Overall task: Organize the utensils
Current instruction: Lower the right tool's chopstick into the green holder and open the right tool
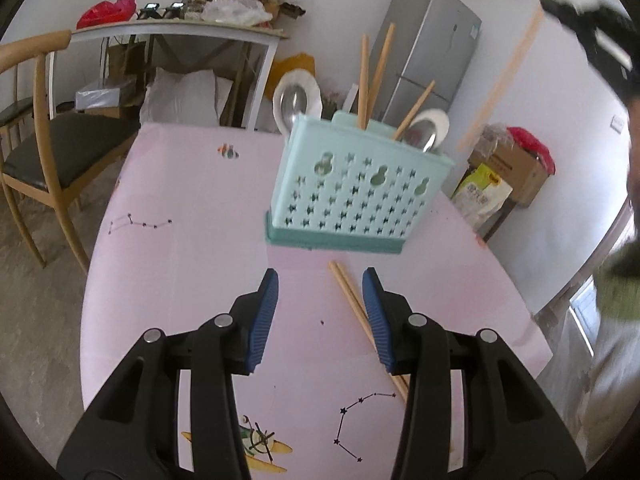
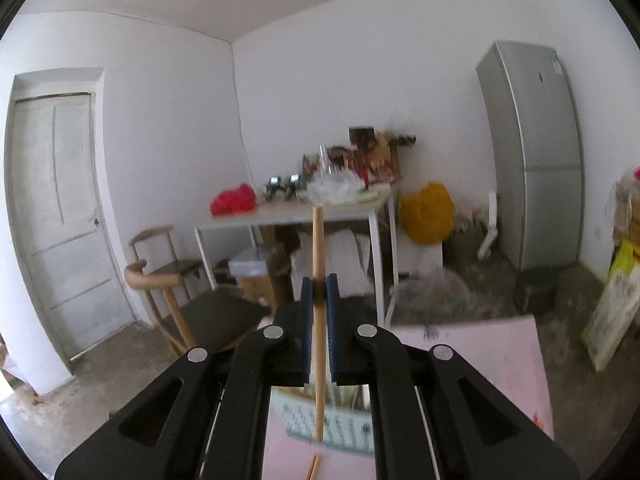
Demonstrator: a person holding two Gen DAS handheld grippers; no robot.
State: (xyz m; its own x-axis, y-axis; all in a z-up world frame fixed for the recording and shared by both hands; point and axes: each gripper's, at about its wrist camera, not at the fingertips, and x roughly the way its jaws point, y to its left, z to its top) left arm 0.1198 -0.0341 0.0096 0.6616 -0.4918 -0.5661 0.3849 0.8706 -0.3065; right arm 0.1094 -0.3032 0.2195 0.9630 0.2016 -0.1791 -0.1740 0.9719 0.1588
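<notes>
Left tool hangs above the pink surface, jaws apart with nothing between the blue pads. A pair of chopsticks lies flat on the surface, running diagonally from just in front of the utensil basket toward the near right edge. The far tips of the pair sit in the gap ahead of the jaws, nearer the right pad; the rest passes under the right finger, and contact cannot be told.

The teal perforated utensil basket stands toward the far right part of the surface, straight ahead of the left tool and well clear of its tips. In it: several chopsticks standing up and two metal spoons, bowls up.

Right tool is clenched on a single chopstick. The stick stands nearly upright in the right wrist view, pinched between the pads, with its top well above the fingertips and its lower end reaching down over the blurred basket seen below between the arms. In the left wrist view the same tool appears blurred at top right, high off the surface, with the stick slanting below it, apart from the basket.

One more chopstick end lies on the surface near the bottom of the right wrist view.
</notes>
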